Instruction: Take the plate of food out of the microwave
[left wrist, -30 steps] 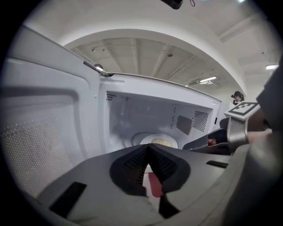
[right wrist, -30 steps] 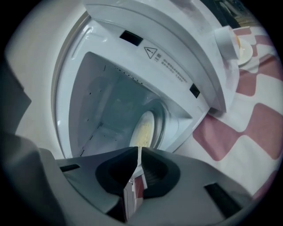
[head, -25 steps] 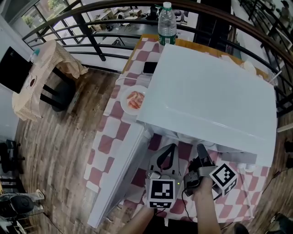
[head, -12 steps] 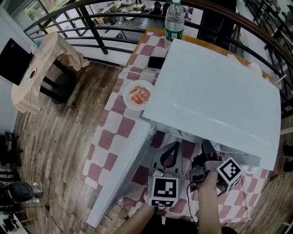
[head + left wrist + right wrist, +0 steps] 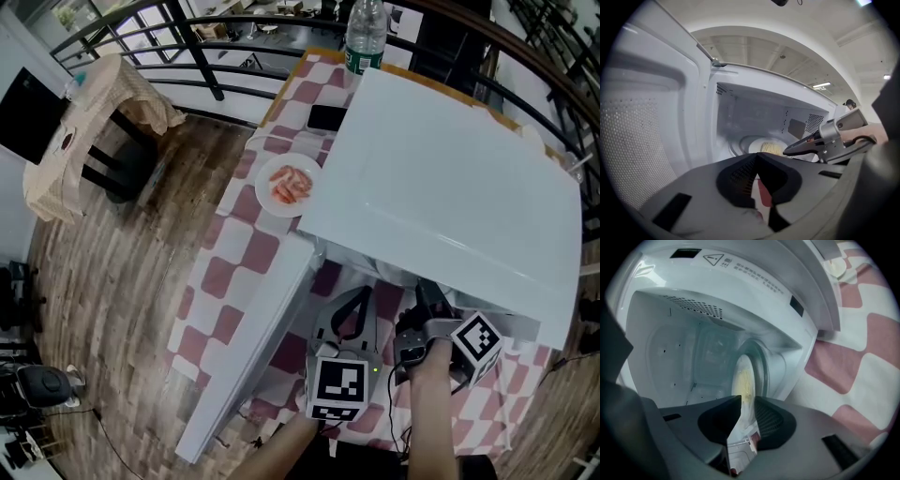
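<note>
The white microwave (image 5: 441, 187) stands with its door (image 5: 248, 347) swung open to the left. Inside, a white plate of yellow food (image 5: 764, 146) sits on the turntable; the head view hides it under the microwave's top. My right gripper (image 5: 746, 401) reaches into the cavity, rolled on its side. Its jaws have just been opening and now stand open, with the rim of the plate (image 5: 743, 380) between the fingers. My left gripper (image 5: 757, 159) hangs shut and empty in front of the opening, left of the right gripper (image 5: 825, 143).
A second plate with red food (image 5: 292, 185) lies on the checked tablecloth (image 5: 225, 281) left of the microwave. A phone (image 5: 328, 119) and a water bottle (image 5: 366, 37) are behind it. A cloth-draped chair (image 5: 103, 122) stands on the wood floor at left.
Both grippers stay at the microwave's mouth; the right one has rolled slightly. The head view has shifted a little, so the table sits lower in it.
</note>
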`<state>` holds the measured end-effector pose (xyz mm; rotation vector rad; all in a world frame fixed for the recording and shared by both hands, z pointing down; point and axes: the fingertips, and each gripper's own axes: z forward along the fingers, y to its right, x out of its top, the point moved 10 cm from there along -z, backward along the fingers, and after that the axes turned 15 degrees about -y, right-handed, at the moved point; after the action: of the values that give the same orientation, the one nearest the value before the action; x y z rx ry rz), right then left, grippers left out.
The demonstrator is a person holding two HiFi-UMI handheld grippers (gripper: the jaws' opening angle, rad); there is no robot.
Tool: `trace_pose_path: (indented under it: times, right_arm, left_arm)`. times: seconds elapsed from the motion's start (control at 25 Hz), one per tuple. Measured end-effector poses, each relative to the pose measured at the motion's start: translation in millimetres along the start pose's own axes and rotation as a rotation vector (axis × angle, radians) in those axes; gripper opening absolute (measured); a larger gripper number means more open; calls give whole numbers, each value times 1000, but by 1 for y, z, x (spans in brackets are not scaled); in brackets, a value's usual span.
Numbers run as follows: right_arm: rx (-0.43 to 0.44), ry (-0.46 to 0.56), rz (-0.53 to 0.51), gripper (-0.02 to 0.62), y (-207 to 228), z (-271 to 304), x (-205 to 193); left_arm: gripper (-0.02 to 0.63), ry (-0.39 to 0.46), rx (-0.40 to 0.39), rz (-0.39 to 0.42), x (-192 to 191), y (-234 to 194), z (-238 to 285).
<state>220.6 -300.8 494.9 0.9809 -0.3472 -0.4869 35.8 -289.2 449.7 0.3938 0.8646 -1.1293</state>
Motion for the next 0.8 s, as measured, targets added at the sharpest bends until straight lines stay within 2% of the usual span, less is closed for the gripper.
trace_pose_path:
  times: [0.32,0.36,0.4,0.56,0.64,0.8]
  right_arm:
    - [5,-9,17,110,1,8,-1]
    - [7,-4,18,102,0,10,-1]
    - [9,1,21,57,-1,10,0]
    - [-3,14,31,57,-2,13,1]
    - [-17,13,34,18,-2,14,1]
    - [-17,12,33,17,0,15,0]
  left_arm:
    - [17,-4,4,-10,-4,-3,-2]
    - [17,-5,6,-11,-4,-4,-2]
    - [17,-8,8,-11,-5,-4,-3]
    - [17,-10,12,-12,-6,-5,-4]
    - [17,-11,13,-13,-7,-5,-5]
    - [17,-10,15,-8,-7,-3,-6]
